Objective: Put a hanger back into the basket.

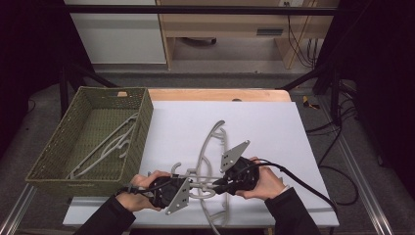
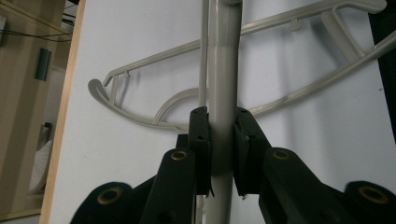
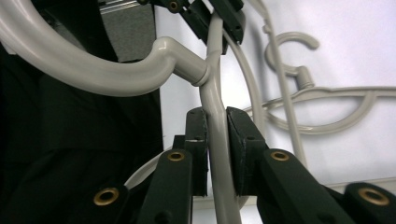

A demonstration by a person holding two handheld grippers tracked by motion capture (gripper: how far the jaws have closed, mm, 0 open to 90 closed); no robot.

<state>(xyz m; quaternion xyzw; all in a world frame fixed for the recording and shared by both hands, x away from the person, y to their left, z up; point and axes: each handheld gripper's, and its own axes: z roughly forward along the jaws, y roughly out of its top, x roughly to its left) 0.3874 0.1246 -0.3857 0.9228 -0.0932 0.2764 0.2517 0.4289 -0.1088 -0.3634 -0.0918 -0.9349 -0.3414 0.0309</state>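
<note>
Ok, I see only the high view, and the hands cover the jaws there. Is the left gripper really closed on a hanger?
Observer: Yes. In the left gripper view, the left gripper is shut on a grey hanger, with a pad pressing on each side of its bar.
Operator: And the right one?
Observer: The right gripper is shut too, on a thin bar just below the hook.
Operator: Do both hold the same hanger?
Observer: It seems so. The right gripper view shows the other gripper's jaws clamped on that same bar farther along.
</note>
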